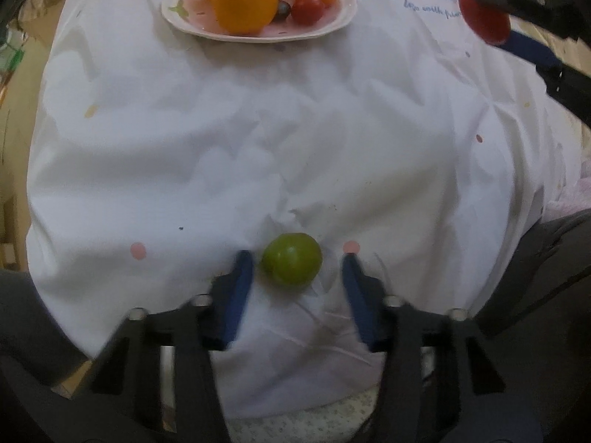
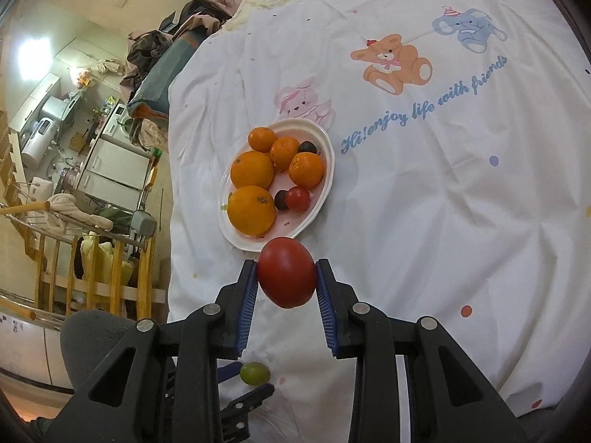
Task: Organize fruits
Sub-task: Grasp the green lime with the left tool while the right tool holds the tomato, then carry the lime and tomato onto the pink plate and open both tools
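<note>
**A:** Standing right here. Right gripper is clamped on the red tomato, held in the air just short of the plate. Left gripper points down with its jaws straddling the green fruit on the sheet, pads not touching it.

**B:** Risks?

**A:** I'd guess the plate's crowded with oranges, so the tomato could roll off the rim if dropped near the edge. The soft sheet might let the green one squirt sideways on the squeeze.

**B:** Orientation?

**A:** The tomato's long axis runs roughly upright between the pads. Can't see a stem end.
</note>
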